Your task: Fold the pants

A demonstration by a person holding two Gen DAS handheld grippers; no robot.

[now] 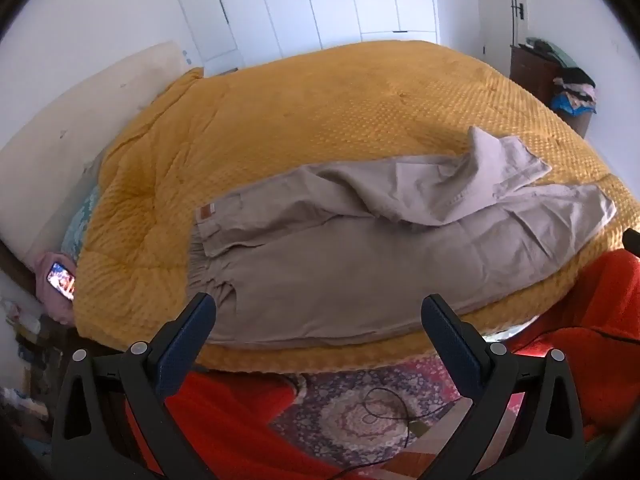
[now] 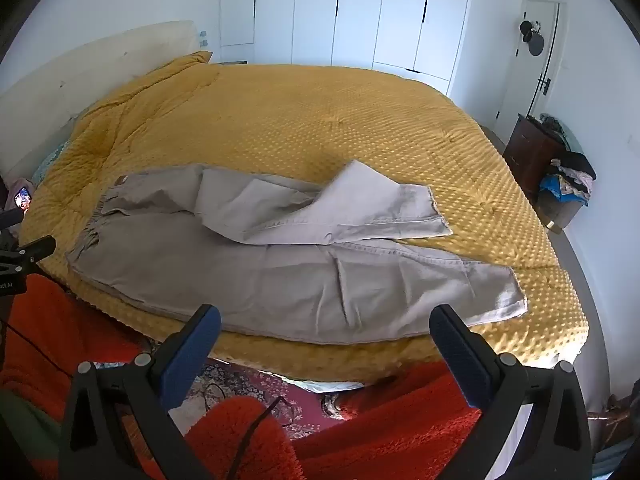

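Note:
Beige pants lie on the yellow bedspread near the bed's front edge, waistband to the left, legs to the right. The far leg is rumpled and partly turned back over itself. In the right wrist view the pants lie the same way, the near leg flat and the far leg bunched. My left gripper is open and empty, held off the bed's front edge before the waist end. My right gripper is open and empty before the near leg.
A red fuzzy garment and a patterned rug with a black cable lie below the grippers. A phone glows at the bed's left side. A dark dresser with piled clothes stands at the right. White wardrobes line the back wall.

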